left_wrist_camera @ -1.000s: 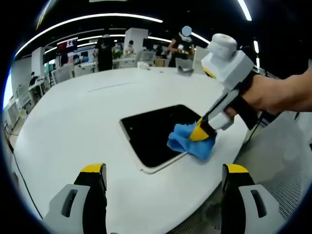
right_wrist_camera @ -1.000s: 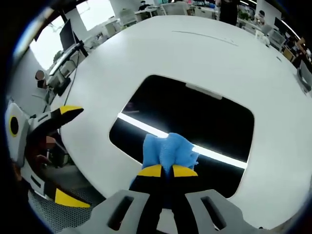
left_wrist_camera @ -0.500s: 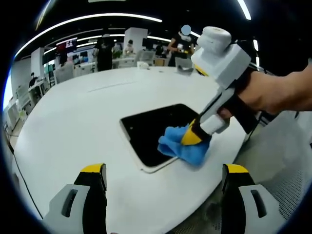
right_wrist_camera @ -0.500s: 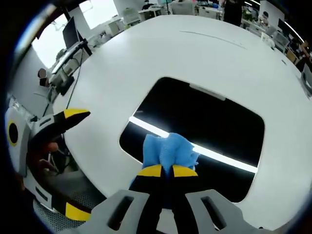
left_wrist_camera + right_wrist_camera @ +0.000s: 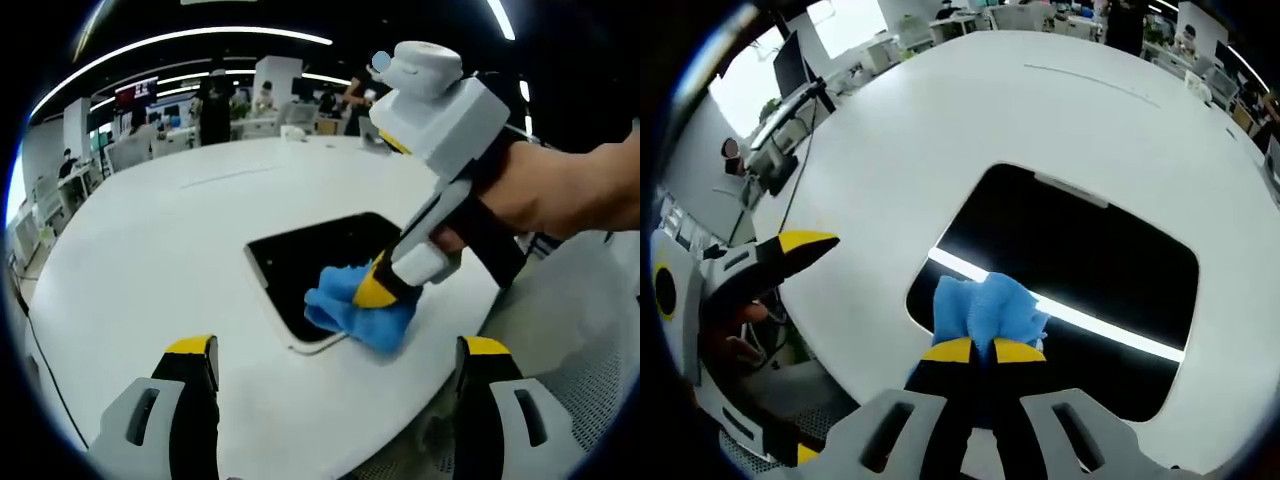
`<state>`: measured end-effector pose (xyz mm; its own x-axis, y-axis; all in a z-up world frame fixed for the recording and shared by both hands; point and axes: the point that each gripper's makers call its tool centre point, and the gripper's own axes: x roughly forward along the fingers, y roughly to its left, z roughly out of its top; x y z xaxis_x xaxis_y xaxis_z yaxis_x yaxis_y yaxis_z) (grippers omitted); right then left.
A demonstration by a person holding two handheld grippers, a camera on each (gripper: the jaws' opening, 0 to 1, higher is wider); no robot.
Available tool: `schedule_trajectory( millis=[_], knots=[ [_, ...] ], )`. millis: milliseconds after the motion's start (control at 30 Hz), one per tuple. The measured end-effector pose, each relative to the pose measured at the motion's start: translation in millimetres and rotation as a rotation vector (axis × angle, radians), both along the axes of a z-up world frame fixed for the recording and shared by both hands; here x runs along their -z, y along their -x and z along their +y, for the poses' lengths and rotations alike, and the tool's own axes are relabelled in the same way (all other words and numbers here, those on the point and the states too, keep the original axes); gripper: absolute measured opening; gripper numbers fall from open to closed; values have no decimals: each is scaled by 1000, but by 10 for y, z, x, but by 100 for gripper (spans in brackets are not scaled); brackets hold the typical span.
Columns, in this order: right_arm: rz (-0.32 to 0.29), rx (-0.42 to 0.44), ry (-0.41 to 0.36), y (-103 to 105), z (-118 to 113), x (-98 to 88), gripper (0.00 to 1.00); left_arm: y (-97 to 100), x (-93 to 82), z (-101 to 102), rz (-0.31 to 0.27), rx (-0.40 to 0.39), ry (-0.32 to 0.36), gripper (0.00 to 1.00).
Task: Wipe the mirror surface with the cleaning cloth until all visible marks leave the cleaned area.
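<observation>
Right claw (image 5: 372,291): white-grey housing, black handle, yellow-tipped black fingers (image 5: 951,351).

My blue cloth (image 5: 352,310) covers the near right corner of the mirror (image 5: 300,270), and the right gripper (image 5: 372,290) hides the cloth's middle. In the right gripper view the cloth (image 5: 985,310) hides part of the mirror's (image 5: 1070,250) near edge. I can't tell whether marks are on the dark glass. The far desks and people are too small to make out.
</observation>
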<state>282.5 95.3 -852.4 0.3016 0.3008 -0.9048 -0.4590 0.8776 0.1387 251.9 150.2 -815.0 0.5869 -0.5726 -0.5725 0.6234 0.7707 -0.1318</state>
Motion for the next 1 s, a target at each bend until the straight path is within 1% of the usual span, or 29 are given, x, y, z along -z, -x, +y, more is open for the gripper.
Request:
schedule_trajectory(
  millis=[300,633,800,867,1000],
  knots=[
    [5,-9,-7,-10,109,0,1,-9,-1,-2,-4,0,1,99],
    [0,-37,-14,-17,286,-3,1,-14,1,-2,-5,0,-1,99],
    [0,-48,-11,-25,309,-2,0,-15,-4,-4,-6,-2,0,99],
    [5,-41,-23,-27,322,-3,1,-13,-3,-5,-5,-2,1,99],
    [8,-41,-21,-28,322,-3,0,-17,-5,-5,-5,-2,3,99]
  ],
)
